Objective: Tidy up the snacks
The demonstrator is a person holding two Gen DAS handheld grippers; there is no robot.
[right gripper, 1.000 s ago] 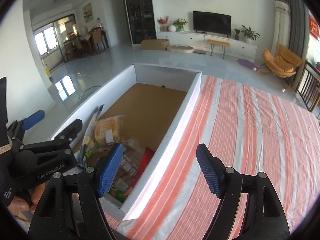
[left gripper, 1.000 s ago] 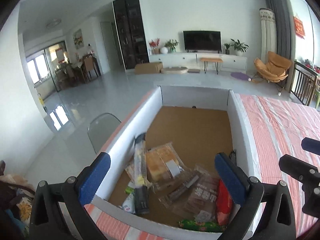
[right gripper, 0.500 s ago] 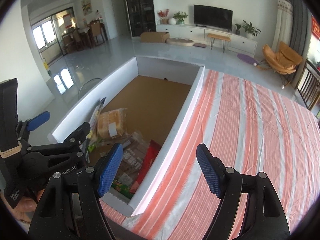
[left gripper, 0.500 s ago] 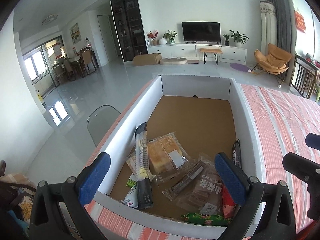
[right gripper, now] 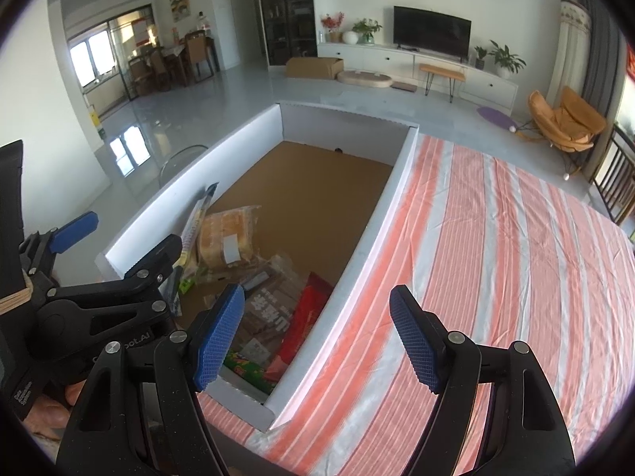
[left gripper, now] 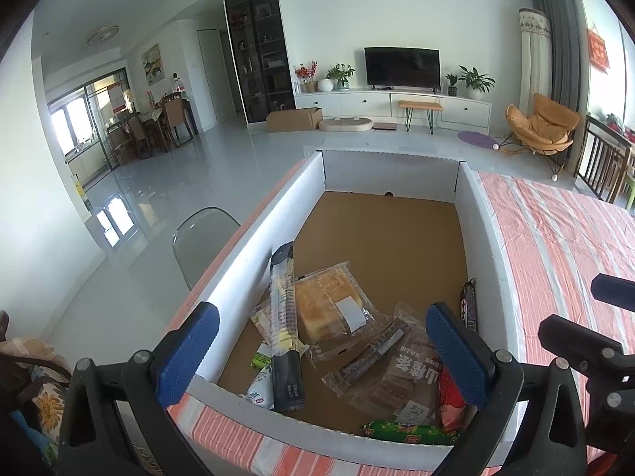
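Left gripper (left gripper: 321, 351): jaws wide apart, nothing between the pads; hovers over the near end of the box (left gripper: 254, 246). Right gripper (right gripper: 317, 341): jaws also wide apart, empty; one blue pad sits over the box's near right corner, the other over the striped tablecloth (right gripper: 496, 238).

Box: white walls, brown cardboard floor, stands on the tablecloth at the table's left side. Far half of the floor bare.

Snacks all piled at the near end of the box:
- long dark stick pack (left gripper: 283, 325), leaning along the left wall
- bread in a clear bag (left gripper: 329, 303), just right of the stick pack, white label on it
- clear pack of brown bars (left gripper: 401, 373), printed characters, overlapping the bread bag's near edge
- red packet (left gripper: 450, 400) beside the right wall, partly behind the left gripper's right pad
- green sausage-shaped pack (left gripper: 408, 432) against the near wall
- small dark packet (left gripper: 469, 303) upright against the right wall

A hand (right gripper: 51, 404) shows under the left gripper in the right wrist view
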